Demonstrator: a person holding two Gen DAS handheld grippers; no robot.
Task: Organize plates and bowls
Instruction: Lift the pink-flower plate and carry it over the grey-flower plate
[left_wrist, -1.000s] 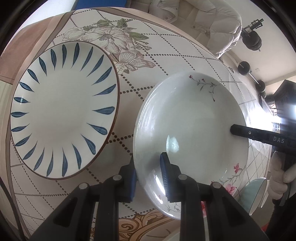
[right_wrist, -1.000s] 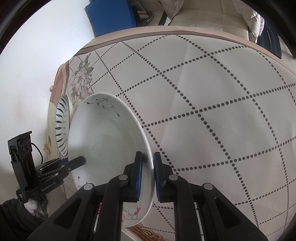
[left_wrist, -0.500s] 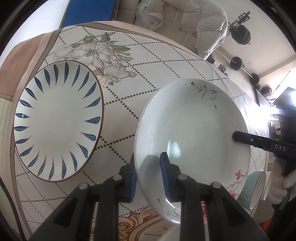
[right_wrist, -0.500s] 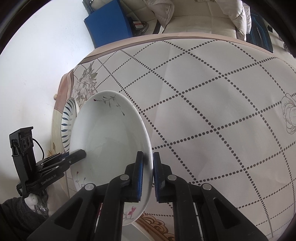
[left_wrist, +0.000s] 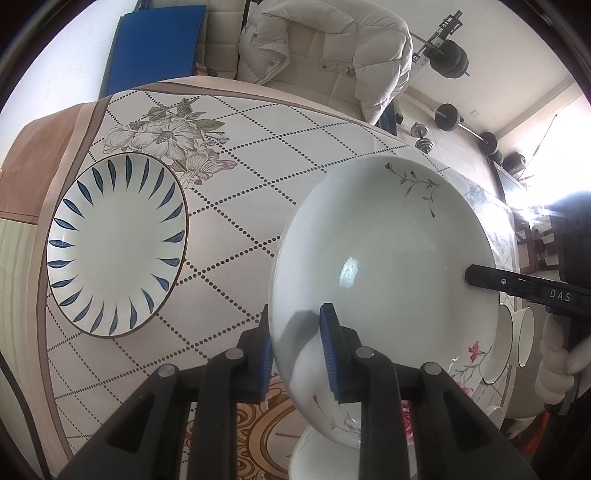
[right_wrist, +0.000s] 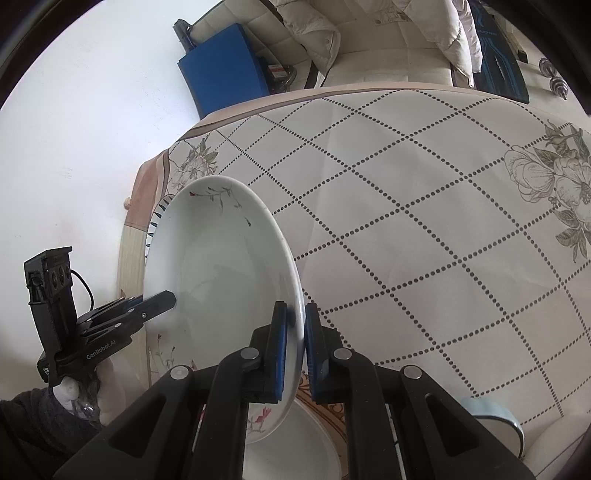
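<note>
Both grippers hold one white flowered plate (left_wrist: 388, 251) in the air above the table, tilted. My left gripper (left_wrist: 295, 347) is shut on its near rim. My right gripper (right_wrist: 293, 345) is shut on the opposite rim of the same plate (right_wrist: 218, 266); its finger also shows in the left wrist view (left_wrist: 517, 286). A white plate with blue leaf strokes (left_wrist: 114, 243) lies flat on the tablecloth to the left, apart from the held plate. It peeks out behind the held plate in the right wrist view (right_wrist: 157, 218).
A white dish (right_wrist: 295, 450) lies below the held plate at the table's near edge. A pale blue bowl (right_wrist: 498, 417) and white bowls (left_wrist: 517, 343) stand at the right. A chair with a white jacket (left_wrist: 325, 55) stands behind the table (right_wrist: 424, 221).
Both grippers have lifted the flowered plate higher and away from the blue-leaf plate; the table now looks smaller and farther below. Both grips are unchanged.
</note>
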